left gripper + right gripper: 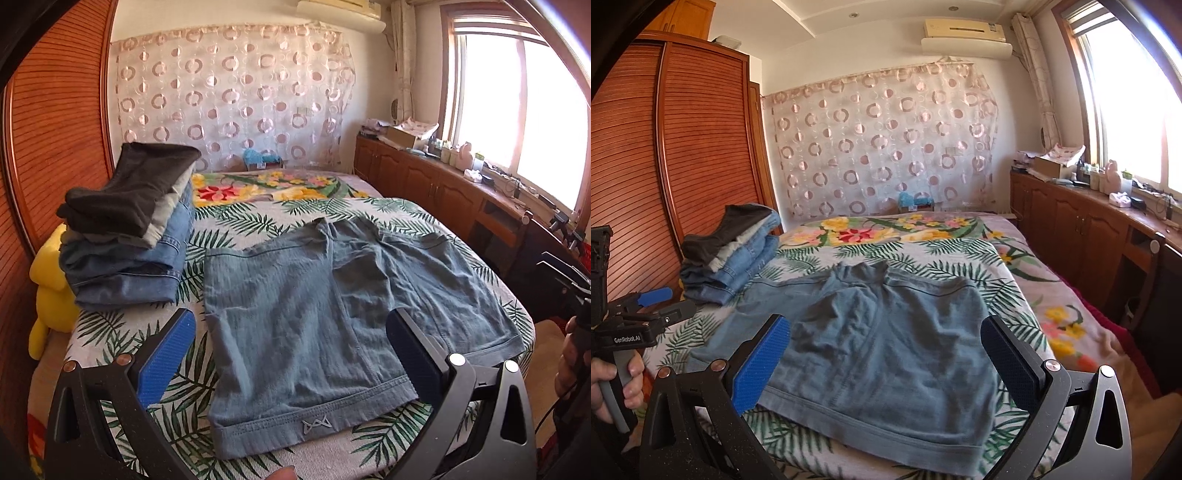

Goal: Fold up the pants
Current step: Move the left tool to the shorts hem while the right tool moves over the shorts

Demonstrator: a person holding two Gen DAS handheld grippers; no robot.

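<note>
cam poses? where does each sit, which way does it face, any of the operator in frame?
Left wrist: on the left gripper, at the bed's near edge, facing the shorts' waistband; the other hand shows at right.
Right wrist: on the right gripper, further right, facing the shorts' leg; left gripper and hand show at left.
Shared: shorts, clothes stack, curtain, window.

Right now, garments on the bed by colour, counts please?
Grey-blue shorts, spread flat: 1
Blue denim pieces, in the stack: 2, as far as the layers show
Light grey piece, in the stack: 1
Dark grey piece, top of the stack: 1
Total: 5
</note>
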